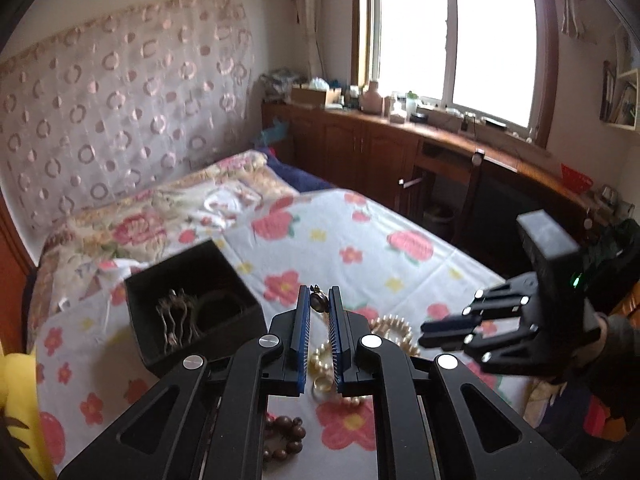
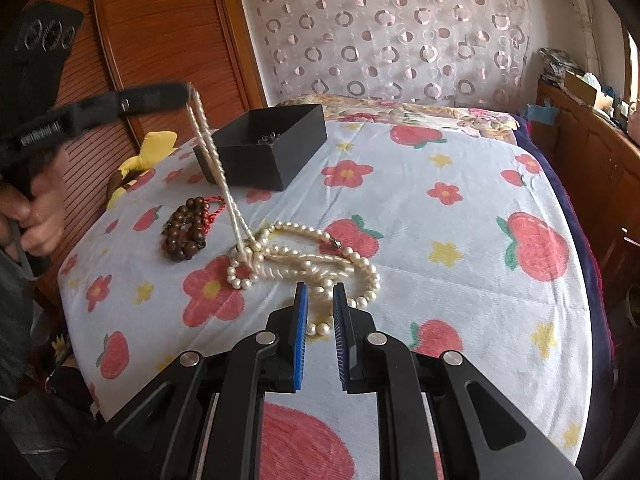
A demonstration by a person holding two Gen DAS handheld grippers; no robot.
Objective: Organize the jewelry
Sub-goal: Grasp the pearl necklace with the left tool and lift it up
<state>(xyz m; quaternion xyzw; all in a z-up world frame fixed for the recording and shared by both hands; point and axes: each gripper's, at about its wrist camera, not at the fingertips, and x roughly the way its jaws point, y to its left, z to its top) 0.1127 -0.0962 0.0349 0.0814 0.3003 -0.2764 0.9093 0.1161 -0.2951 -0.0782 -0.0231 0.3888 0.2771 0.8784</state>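
Observation:
My left gripper [image 1: 319, 300] is shut on a thin pearl strand, pinching a dark clasp at its fingertips. In the right wrist view the left gripper [image 2: 188, 90] holds that strand [image 2: 218, 168] taut, lifted from the pearl pile [image 2: 304, 260] on the floral cloth. The black jewelry box [image 2: 264, 144] stands open behind; it [image 1: 192, 304] holds a metal hair clip [image 1: 174, 316] and a dark ring. A brown wooden bead bracelet [image 2: 186, 228] lies left of the pearls. My right gripper [image 2: 320, 300] hovers open just over the near pearls, empty.
A gold ring [image 1: 322, 385] lies on the cloth between my left fingers. The bed [image 2: 460, 240] stretches right and back. A wooden headboard [image 2: 160, 28] rises at left, a cabinet [image 1: 360, 148] under the window.

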